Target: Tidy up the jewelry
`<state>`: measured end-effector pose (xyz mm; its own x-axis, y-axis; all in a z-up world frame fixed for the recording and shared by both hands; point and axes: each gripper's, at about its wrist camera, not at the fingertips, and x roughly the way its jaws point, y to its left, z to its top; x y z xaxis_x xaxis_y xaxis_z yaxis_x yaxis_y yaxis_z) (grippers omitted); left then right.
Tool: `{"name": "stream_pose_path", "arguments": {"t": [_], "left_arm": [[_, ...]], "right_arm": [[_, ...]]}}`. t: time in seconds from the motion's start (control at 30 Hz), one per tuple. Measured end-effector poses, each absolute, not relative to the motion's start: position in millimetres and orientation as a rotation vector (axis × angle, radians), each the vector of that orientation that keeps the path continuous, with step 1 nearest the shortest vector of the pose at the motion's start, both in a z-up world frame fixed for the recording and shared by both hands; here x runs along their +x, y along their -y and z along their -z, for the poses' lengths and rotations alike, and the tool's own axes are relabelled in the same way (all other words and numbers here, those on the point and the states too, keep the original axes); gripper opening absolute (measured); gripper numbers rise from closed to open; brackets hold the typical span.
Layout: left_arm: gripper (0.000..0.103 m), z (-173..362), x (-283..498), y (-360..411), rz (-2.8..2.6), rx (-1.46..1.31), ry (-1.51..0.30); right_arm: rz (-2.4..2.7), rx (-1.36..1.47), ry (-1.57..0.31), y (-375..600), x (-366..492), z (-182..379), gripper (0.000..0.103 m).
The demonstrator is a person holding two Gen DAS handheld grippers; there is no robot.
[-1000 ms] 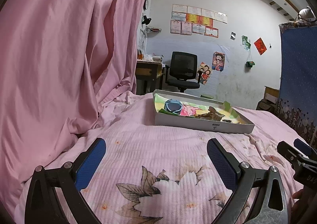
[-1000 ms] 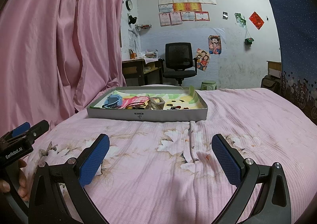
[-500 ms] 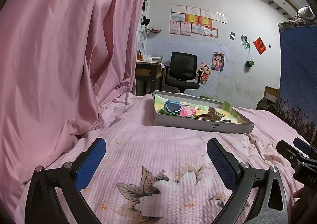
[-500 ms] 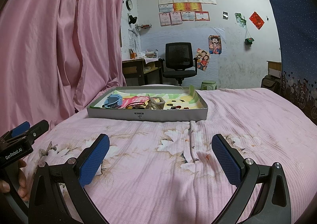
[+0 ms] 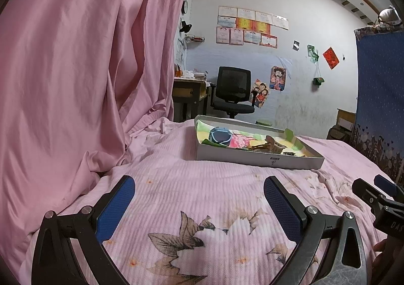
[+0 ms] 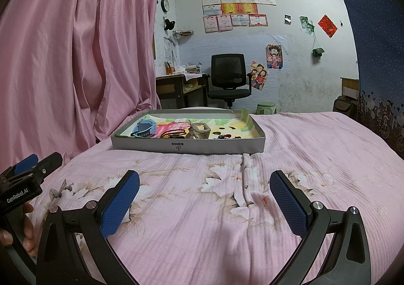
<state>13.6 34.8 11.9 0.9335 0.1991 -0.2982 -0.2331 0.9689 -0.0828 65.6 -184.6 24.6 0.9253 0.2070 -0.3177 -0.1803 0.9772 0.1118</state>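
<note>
the left gripper [image 5: 199,193] hangs low over the bedspread [image 5: 217,199] with its blue pads spread wide and nothing between them, and the right gripper [image 6: 204,188] sits the same way, wide apart and empty, just off to its right. set against the views from a second and half a second back, almost nothing has changed: both grippers hold the same height and the same spread, and the framing has drifted only by a hair. ahead of them, well apart from either set of fingers, the shallow grey tray [image 6: 222,146] rests on the bed, and the jewelry is all inside it: a blue watch [image 6: 145,128] at the left end, dark loops of hair ties [image 6: 174,133] beside it, a pale hair clip [image 6: 200,130] near the middle, and some small dark pieces [image 6: 223,135] toward the right that are too small to name. since nothing in the tray has shifted either, this pause fits equally a moment ahead of sorting or one after it, and the pictures do not settle which.
</note>
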Motion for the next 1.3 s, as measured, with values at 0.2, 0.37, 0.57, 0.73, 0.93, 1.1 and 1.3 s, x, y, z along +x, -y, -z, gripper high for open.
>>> {"name": "stream_pose_path", "arguments": {"t": [0.2, 0.37, 0.57, 0.73, 0.93, 1.1, 1.3], "left_arm": [[0.102, -12.0, 13.4, -34.6, -0.221, -0.117, -0.292], [0.102, -11.9, 13.3, -34.4, -0.221, -0.117, -0.292], [0.102, -11.8, 13.1, -34.0, -0.221, -0.116, -0.293], [0.102, -11.8, 13.1, -33.7, -0.222, -0.114, -0.293], [0.102, -12.8, 12.6, -33.6, -0.217, -0.115, -0.293], [0.102, -12.9, 12.2, -32.3, -0.217, -0.112, -0.293], [0.102, -12.8, 12.1, -31.7, -0.217, -0.112, -0.292]], "right_arm": [[-0.199, 0.081, -0.335, 184.5, 65.5, -24.9, 0.102], [-0.199, 0.081, -0.335, 184.3, 65.5, -25.1, 0.102], [-0.199, 0.080, -0.335, 184.1, 65.6, -25.3, 0.102], [-0.199, 0.080, -0.336, 184.1, 65.6, -25.5, 0.102], [-0.199, 0.081, -0.336, 184.1, 65.5, -25.7, 0.102], [-0.199, 0.080, -0.336, 183.9, 65.7, -26.0, 0.102], [-0.199, 0.080, -0.336, 184.1, 66.3, -26.5, 0.102]]}}
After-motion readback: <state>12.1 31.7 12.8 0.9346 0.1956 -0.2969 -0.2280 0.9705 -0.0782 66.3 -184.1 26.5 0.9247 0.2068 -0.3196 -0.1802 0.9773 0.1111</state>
